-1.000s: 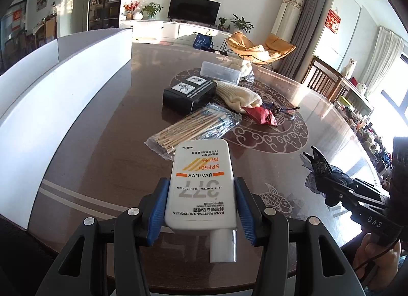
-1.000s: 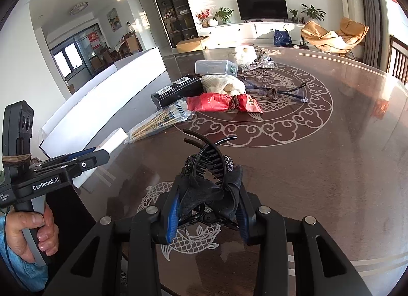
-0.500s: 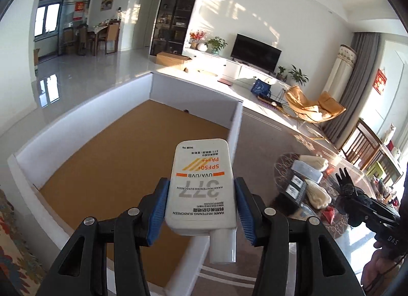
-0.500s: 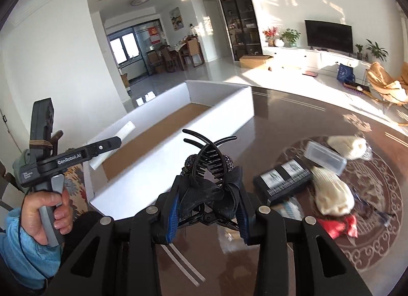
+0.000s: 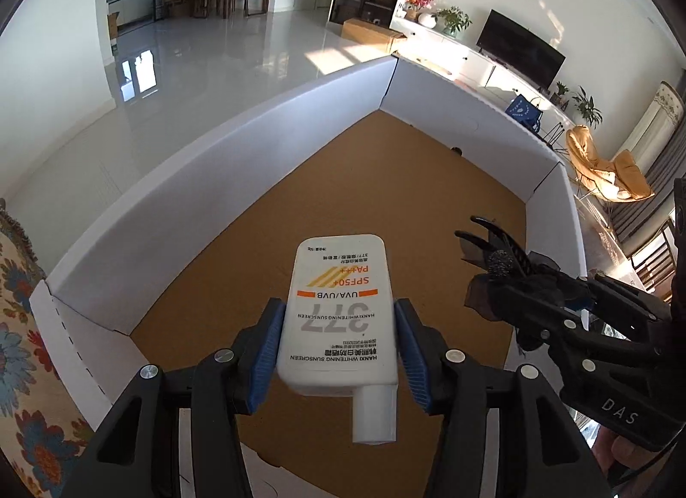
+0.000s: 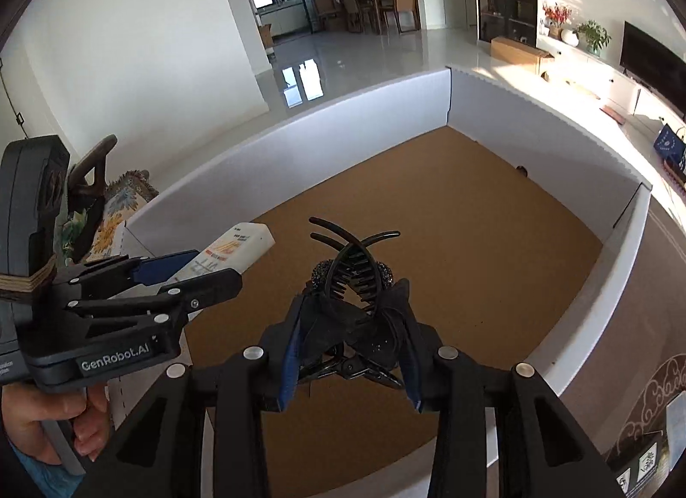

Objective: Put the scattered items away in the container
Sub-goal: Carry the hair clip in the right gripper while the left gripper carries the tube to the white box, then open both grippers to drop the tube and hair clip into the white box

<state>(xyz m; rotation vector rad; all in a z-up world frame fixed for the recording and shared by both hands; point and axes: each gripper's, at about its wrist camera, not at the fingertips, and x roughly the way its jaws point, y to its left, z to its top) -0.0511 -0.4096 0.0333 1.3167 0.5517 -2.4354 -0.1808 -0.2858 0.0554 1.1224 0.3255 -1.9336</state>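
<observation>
Both grippers have swung from the table to above the white box [image 5: 240,146], our left gripper [image 5: 338,352] clamping the sunscreen tube [image 5: 338,318], our right gripper [image 6: 349,343] pinching the hair claw [image 6: 356,266]; next we judge both should release over its brown floor.

Left gripper [image 5: 338,341]: my blue pads clamp the white sunscreen tube [image 5: 338,318] by its sides, cap toward me.
Below the tube: brown floor of the white-walled box [image 5: 240,146].
Right gripper [image 5: 531,283]: to my right, over the box, closed on a black hair claw [image 5: 499,253].
</observation>
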